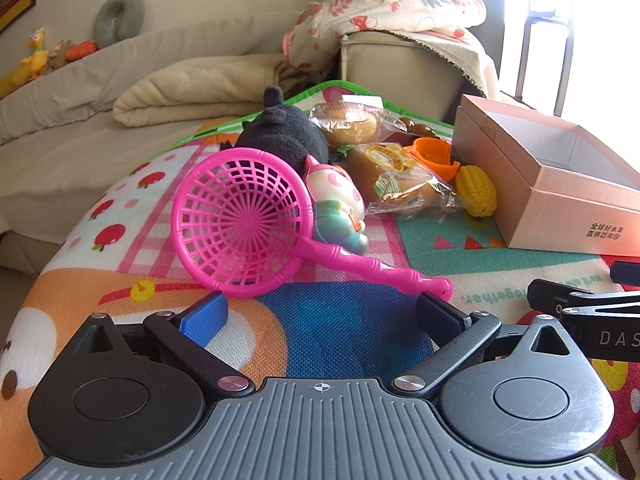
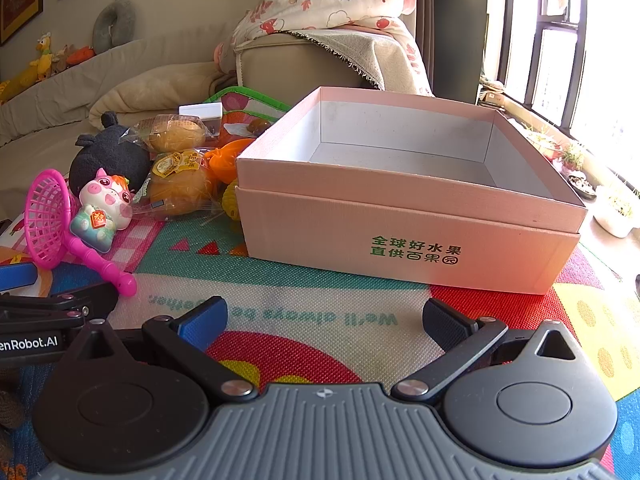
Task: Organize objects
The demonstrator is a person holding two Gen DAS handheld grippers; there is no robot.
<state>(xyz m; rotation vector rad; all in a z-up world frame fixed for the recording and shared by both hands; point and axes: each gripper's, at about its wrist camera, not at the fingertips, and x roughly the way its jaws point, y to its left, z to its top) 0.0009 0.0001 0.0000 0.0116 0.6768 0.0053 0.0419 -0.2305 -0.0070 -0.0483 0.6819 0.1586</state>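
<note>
Pink strainer (image 1: 244, 220) lies on the play mat (image 1: 340, 320), leaning on the pig toy (image 1: 340, 204), left of the empty pink box (image 2: 404, 196). My left claw (image 1: 320, 316) and right claw (image 2: 326, 320) gape empty (nothing packed yet). Next: the left closes on the handle.

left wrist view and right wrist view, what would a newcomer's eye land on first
Probably the bright pink strainer, tipped on its side on the colourful play mat, just ahead of the open left hand-held gripper. Next, the big pink box, open-topped and empty, ahead of the right hand-held gripper, with toys and wrapped bread piled to its left.
</note>
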